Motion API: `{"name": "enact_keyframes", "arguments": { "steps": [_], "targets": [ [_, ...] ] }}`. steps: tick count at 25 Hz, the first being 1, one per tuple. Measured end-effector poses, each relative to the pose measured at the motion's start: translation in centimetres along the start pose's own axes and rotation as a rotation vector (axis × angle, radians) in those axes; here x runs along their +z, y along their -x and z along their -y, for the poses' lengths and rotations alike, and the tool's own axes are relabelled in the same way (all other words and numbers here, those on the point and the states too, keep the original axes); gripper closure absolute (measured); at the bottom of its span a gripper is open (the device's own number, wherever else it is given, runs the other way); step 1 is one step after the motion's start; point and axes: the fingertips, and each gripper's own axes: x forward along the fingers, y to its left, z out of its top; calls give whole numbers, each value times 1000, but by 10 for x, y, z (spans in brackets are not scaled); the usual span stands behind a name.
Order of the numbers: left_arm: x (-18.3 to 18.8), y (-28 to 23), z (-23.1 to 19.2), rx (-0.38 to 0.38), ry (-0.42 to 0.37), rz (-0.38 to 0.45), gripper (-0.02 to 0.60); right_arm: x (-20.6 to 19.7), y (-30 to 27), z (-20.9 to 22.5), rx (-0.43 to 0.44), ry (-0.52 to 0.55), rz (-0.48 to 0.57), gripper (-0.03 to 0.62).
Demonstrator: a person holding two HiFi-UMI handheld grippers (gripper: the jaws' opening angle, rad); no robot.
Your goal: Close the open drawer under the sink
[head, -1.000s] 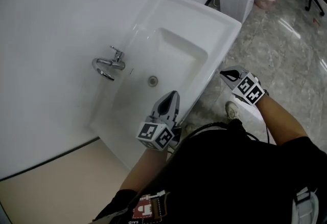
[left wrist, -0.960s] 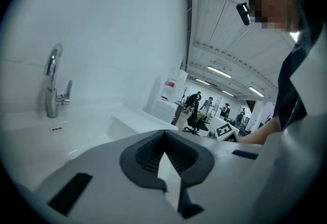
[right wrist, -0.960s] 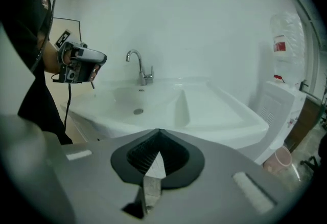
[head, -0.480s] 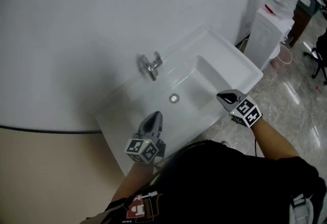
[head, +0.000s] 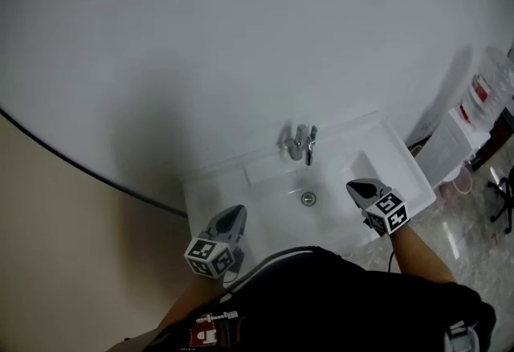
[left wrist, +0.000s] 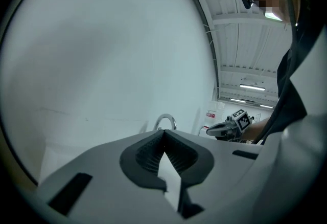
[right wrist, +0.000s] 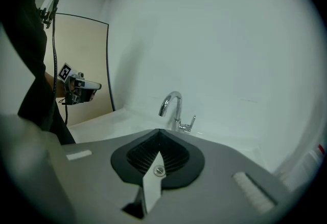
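The white sink (head: 241,190) stands against the wall, with a chrome faucet (head: 300,141) behind its basin and a drain (head: 308,198) in the middle. The drawer under it is hidden by the sink top and my dark torso. My left gripper (head: 233,214) hovers over the sink's front left corner, jaws together with nothing between them. My right gripper (head: 355,186) hangs over the basin's right side, shut and empty. The left gripper view shows its closed tips (left wrist: 164,132) aimed at the faucet (left wrist: 164,119). In the right gripper view the shut tips (right wrist: 159,132) point at the faucet (right wrist: 173,108).
A white water dispenser (head: 474,117) with a bottle stands to the right of the sink, a pink bin (head: 462,179) beside it on the marble floor. A beige wall panel (head: 64,262) lies to the left. The plain white wall rises behind the sink.
The head view has swung to face the sink squarely. Both grippers have risen from beside and below the sink's front edge to above its top, still shut.
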Motion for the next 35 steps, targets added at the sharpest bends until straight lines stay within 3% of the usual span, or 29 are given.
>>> {"name": "enact_keyframes", "arguments": {
  "steps": [5,10,17,25,35],
  "targets": [
    [15,24,-40,67,-1,22,581,20,-42,-8,45,-30,25,592],
    [18,29,-50,169,-1,54,581,33,-61,7,146,-1,40,592],
    [34,13,-18,320,61,158,581,50,-55,56,293,-79,71,592],
    [32,10,0,334,26,125,581,59,-67,87,255,-220,152,595],
    [30,15,-8,314,55,128,581,64,-72,78,226,-169,126,595]
  ]
}}
